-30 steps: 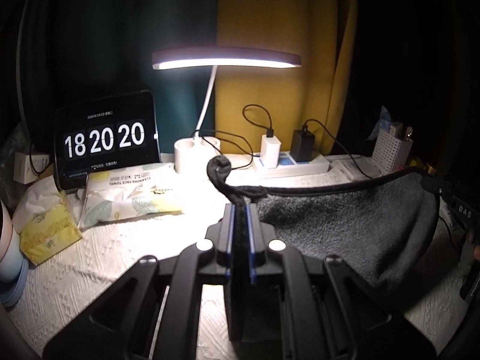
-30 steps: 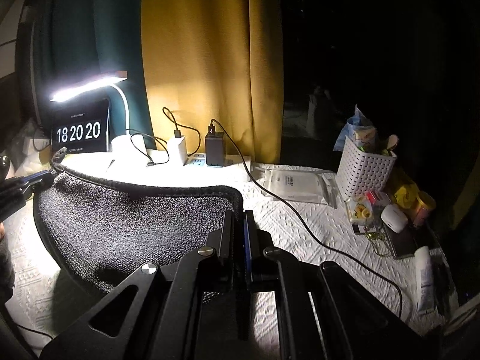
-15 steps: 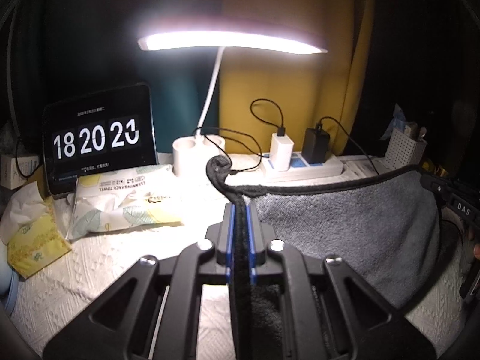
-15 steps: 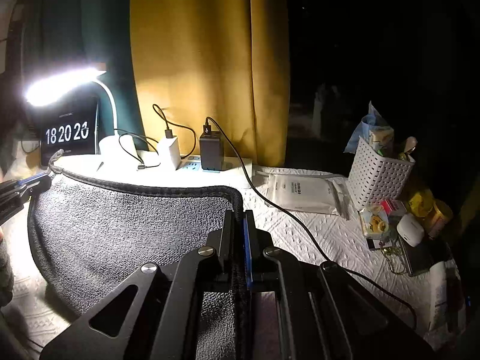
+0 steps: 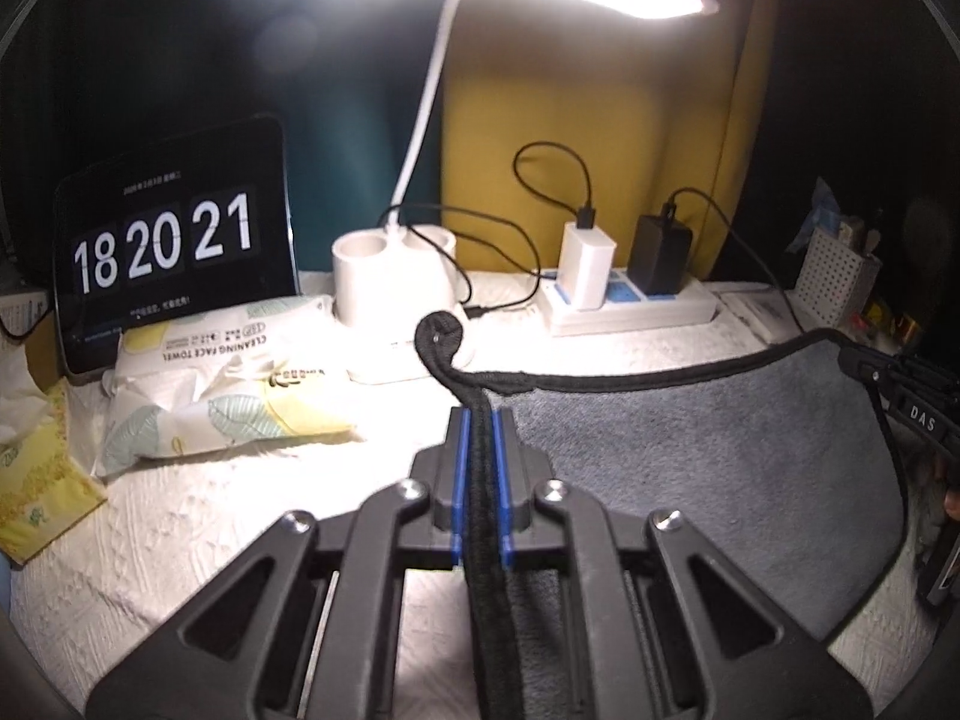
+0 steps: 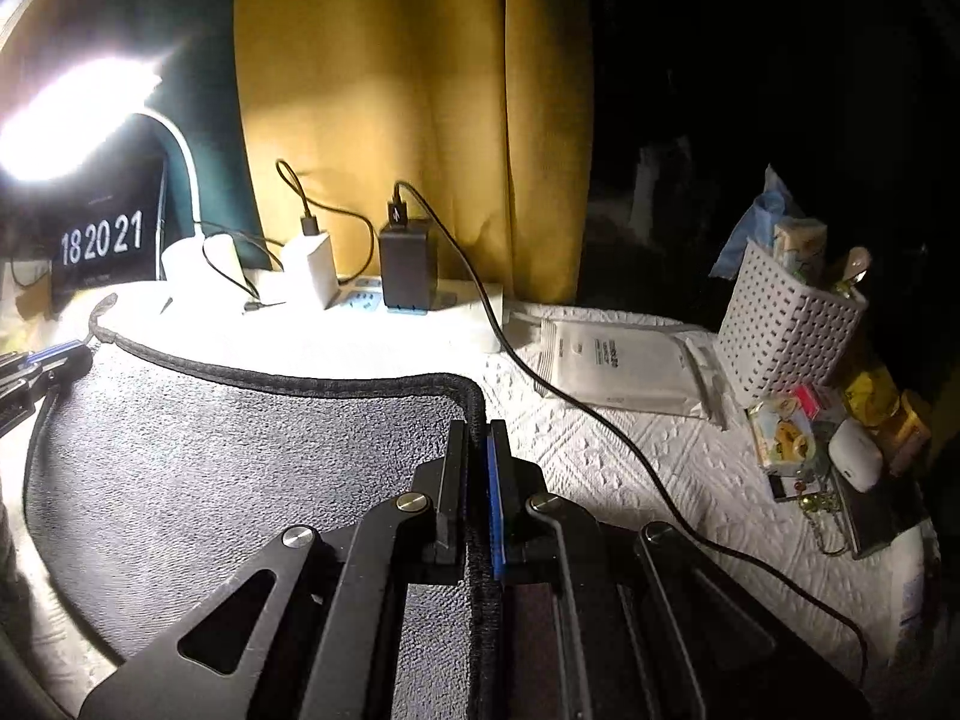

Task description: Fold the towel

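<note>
A grey towel (image 5: 690,468) with black piping is held stretched between both grippers above the white tablecloth. My left gripper (image 5: 479,420) is shut on the towel's left corner, whose black loop sticks up past the fingertips. My right gripper (image 6: 477,432) is shut on the towel's (image 6: 240,456) right corner edge. Each gripper shows at the far side of the other's view: the right one (image 5: 900,384) and the left one (image 6: 48,360). The towel's lower part hangs out of sight below the fingers.
At the back stand a lit desk lamp (image 5: 384,264), a tablet clock (image 5: 168,240), a power strip with chargers (image 5: 624,300) and trailing cables (image 6: 600,420). A face-towel pack (image 5: 228,384) lies left. A white basket (image 6: 786,324), a flat pack (image 6: 624,366) and small items lie right.
Both grippers have carried the towel forward toward the lamp and power strip, which now loom larger. The grips on the towel corners are unchanged.
</note>
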Motion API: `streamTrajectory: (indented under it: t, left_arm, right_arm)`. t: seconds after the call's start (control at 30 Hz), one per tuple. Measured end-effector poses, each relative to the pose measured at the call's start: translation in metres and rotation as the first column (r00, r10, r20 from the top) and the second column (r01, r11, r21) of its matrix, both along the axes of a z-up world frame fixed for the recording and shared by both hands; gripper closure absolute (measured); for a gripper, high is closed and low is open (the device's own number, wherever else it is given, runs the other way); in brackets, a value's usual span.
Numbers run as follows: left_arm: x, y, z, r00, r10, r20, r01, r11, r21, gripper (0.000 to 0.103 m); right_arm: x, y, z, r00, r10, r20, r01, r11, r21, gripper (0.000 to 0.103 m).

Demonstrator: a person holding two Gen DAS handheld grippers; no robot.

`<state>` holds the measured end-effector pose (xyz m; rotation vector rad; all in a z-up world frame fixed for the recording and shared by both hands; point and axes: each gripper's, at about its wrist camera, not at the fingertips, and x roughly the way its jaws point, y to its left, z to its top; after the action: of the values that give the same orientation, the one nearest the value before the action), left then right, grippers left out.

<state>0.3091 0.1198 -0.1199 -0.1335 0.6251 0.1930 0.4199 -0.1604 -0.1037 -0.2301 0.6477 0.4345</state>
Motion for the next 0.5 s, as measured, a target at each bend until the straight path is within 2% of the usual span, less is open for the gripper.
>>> streamTrajectory:
  t: [0.3,0.5]
  left_arm:
    - [0.02,0.007,-0.022,0.998,-0.001,-0.059,0.001,1.0,-0.01,0.095]
    - [0.032,0.014,-0.033,0.992,-0.008,-0.123,0.0,0.998,-0.068,0.095]
  right_arm:
    - [0.018,0.011,-0.028,1.0,-0.006,-0.03,0.005,0.999,-0.051,0.097]
    - [0.029,0.012,-0.034,0.998,-0.021,-0.059,0.018,0.998,-0.065,0.097]
